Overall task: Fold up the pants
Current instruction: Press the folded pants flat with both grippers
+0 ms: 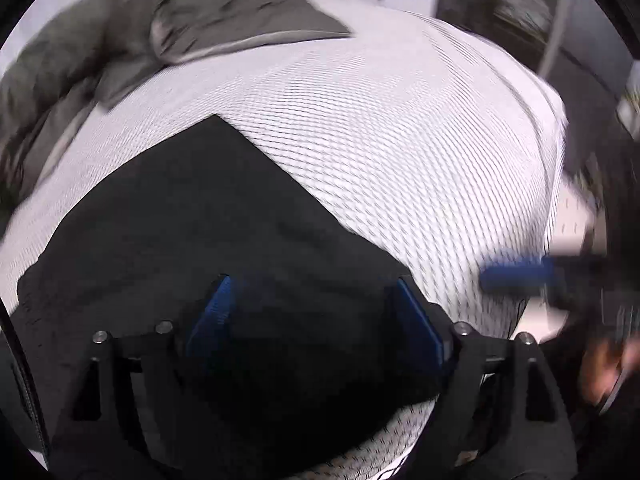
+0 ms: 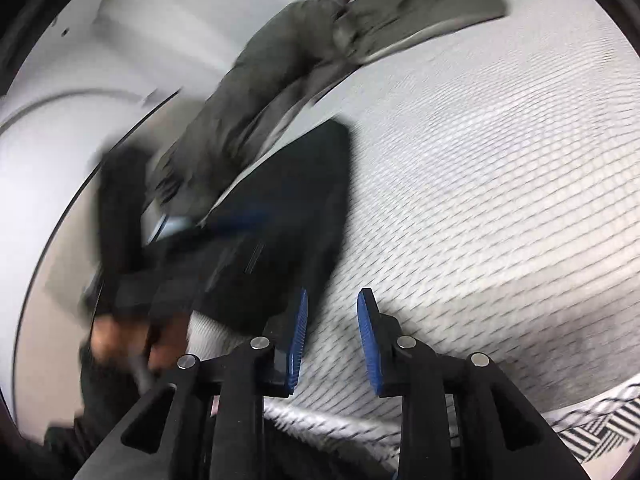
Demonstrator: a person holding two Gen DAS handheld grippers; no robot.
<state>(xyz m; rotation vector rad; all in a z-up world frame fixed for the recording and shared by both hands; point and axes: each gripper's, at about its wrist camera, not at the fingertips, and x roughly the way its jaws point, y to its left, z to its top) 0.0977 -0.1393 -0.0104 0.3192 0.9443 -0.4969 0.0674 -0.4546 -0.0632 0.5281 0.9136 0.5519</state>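
Black fabric pants (image 1: 192, 216), already doubled into a flat slab with one sharp corner, lie on the white textured bedspread (image 1: 380, 140) near the bed's edge. Probably laid there so both hands reach them from the same side.

Left claw (image 1: 316, 320) hovers low over the black pants, blue pads spread wide, dark cloth showing in the gap and beneath. Pads do not appear to pinch anything; reads as released or lining up for a fresh hold on the near hem.

Right claw (image 2: 332, 340) sits just beside the pants' edge, over bare bedspread. Jaws stand narrowly apart, nothing between them. In the left view it shows as a blurred blue bar (image 1: 516, 276) off to the side.

A hand (image 2: 120, 340) grips the left tool's handle, blurred.

Grey-green rumpled garments (image 2: 280, 80) are heaped toward the far side of the bed, well apart from the pants. Likely waiting their turn, kept out of the working space.

Judgement: fold seems partly done; next hold likely at the near edge.
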